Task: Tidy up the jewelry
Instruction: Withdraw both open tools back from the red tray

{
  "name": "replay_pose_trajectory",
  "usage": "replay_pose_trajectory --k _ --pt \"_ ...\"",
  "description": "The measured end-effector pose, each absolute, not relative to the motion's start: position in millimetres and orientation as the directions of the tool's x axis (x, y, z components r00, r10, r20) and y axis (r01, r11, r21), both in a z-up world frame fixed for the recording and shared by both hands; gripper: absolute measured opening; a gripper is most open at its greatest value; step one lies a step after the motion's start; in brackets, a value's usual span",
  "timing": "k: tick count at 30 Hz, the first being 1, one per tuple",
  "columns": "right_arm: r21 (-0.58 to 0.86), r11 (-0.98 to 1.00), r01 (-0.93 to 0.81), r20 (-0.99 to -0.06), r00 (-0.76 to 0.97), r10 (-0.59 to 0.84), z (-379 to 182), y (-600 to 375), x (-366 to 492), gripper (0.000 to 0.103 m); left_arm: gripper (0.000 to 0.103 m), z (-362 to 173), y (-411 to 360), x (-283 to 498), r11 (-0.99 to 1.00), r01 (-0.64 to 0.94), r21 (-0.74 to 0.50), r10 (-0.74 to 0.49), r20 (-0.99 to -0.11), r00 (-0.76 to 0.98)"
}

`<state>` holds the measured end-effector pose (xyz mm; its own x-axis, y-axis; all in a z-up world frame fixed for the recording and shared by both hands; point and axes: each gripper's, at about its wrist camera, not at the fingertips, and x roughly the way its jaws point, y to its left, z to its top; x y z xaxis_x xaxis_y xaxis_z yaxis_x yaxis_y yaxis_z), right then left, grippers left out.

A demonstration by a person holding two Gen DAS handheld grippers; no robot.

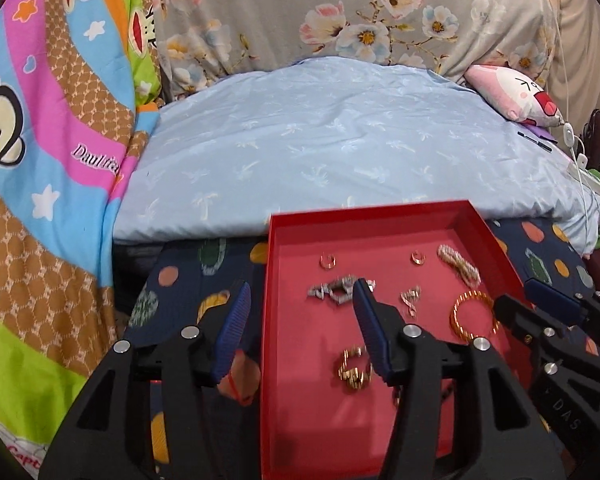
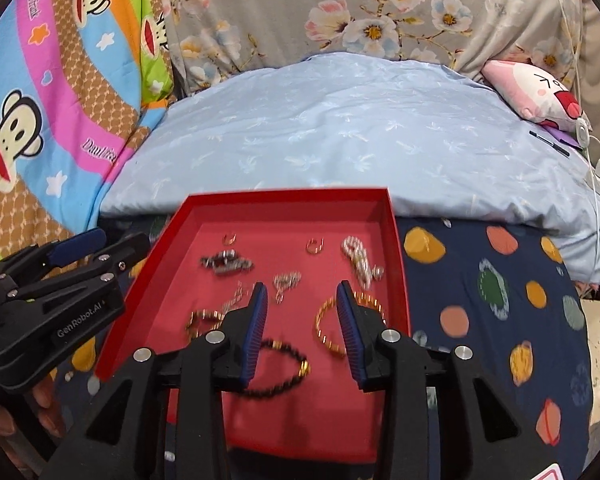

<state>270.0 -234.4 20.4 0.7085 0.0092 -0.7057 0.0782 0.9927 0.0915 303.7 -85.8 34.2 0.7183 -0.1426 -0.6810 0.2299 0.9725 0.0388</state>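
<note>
A red tray (image 1: 476, 220) (image 2: 180, 216) holds several jewelry pieces: a silver bracelet (image 1: 332, 292) (image 2: 226, 262), a pearl bracelet (image 1: 458, 266) (image 2: 358, 258), a gold twisted bangle (image 1: 474, 316) (image 2: 326, 332), gold rings (image 1: 327, 260) (image 2: 315, 246), a gold chain (image 1: 354, 368) (image 2: 200, 320) and a dark bead bracelet (image 2: 284, 372). My left gripper (image 1: 300, 300) is open and straddles the tray's left wall. My right gripper (image 2: 302, 300) is open above the tray's middle, empty; it also shows in the left wrist view (image 1: 520, 300).
The tray lies on a dark blue cloth with coloured dots (image 2: 480, 292). Behind it is a light blue quilt (image 1: 340, 140), a cartoon blanket (image 1: 60, 120) at left and a pink plush pillow (image 2: 540, 96) with cables at right.
</note>
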Motion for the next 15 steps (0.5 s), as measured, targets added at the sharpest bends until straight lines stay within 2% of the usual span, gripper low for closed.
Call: replay_pose_trajectory --k 9,15 --pt "0.133 0.985 0.111 -0.732 0.680 0.023 5.7 -224.8 224.9 0.036 0.051 25.7 -67.8 262.6 0.978 0.210 0.008 -0.141 -0.717 0.682" --pt "0.090 0.988 0.125 -0.719 0.695 -0.022 6.8 -214.2 210.5 0.036 0.051 18.3 -65.8 244.8 0.980 0.201 0.008 -0.131 -0.731 0.670"
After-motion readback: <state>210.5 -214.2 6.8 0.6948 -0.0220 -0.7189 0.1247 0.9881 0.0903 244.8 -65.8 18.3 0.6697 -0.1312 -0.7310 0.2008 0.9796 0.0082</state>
